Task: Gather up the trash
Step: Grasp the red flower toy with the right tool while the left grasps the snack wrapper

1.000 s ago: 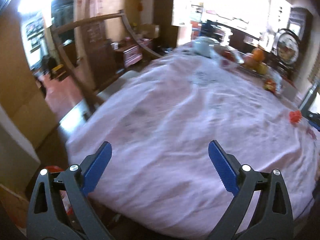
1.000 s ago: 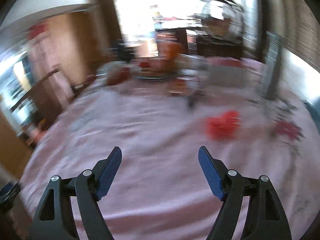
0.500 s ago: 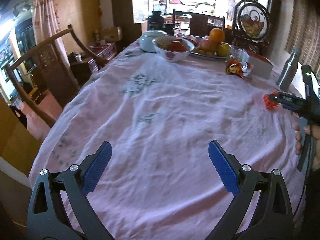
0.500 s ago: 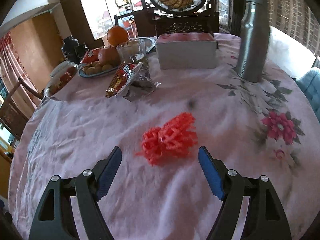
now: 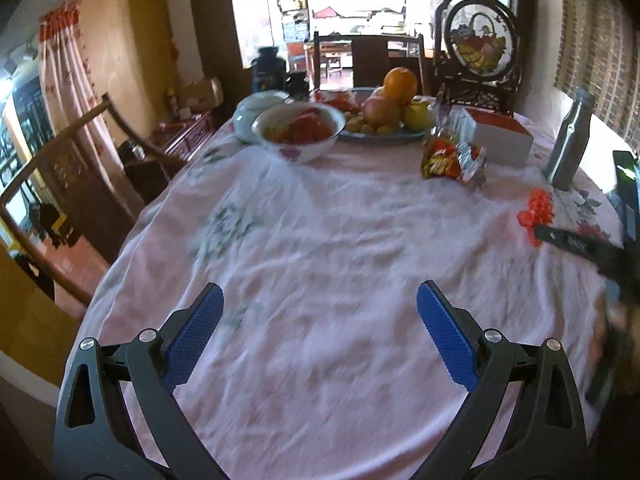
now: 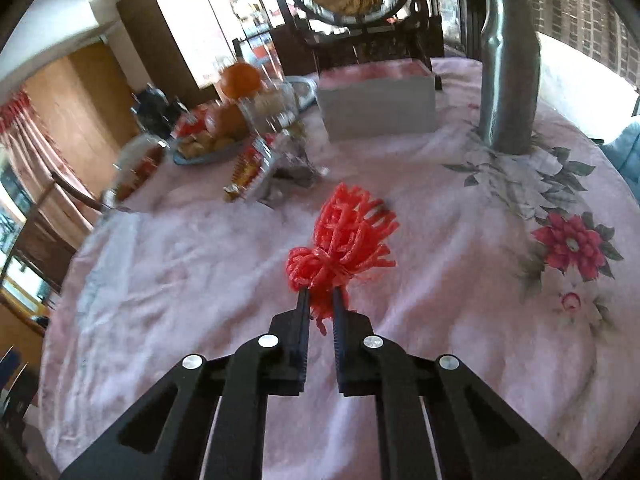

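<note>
A red foam fruit net point(image 6: 344, 240) lies on the pink tablecloth point(image 6: 200, 280). My right gripper point(image 6: 321, 296) is shut on the net's near end, fingertips down at the cloth. In the left wrist view the net point(image 5: 536, 210) shows at the far right with the right gripper point(image 5: 538, 232) on it. An opened snack wrapper point(image 6: 252, 168) lies beyond the net; it also shows in the left wrist view point(image 5: 452, 160). My left gripper point(image 5: 318, 308) is open and empty above the near part of the table.
A steel bottle point(image 6: 508, 60) stands right of the net. A white box point(image 6: 378, 100), a fruit plate point(image 5: 384, 128), a bowl point(image 5: 298, 132) and a lidded pot point(image 5: 256, 110) stand at the far end. A wooden chair point(image 5: 60, 152) is at the left.
My right gripper has moved forward onto the red net and closed on its near end. The left wrist view has swung right and up over the table; the left gripper stays open.
</note>
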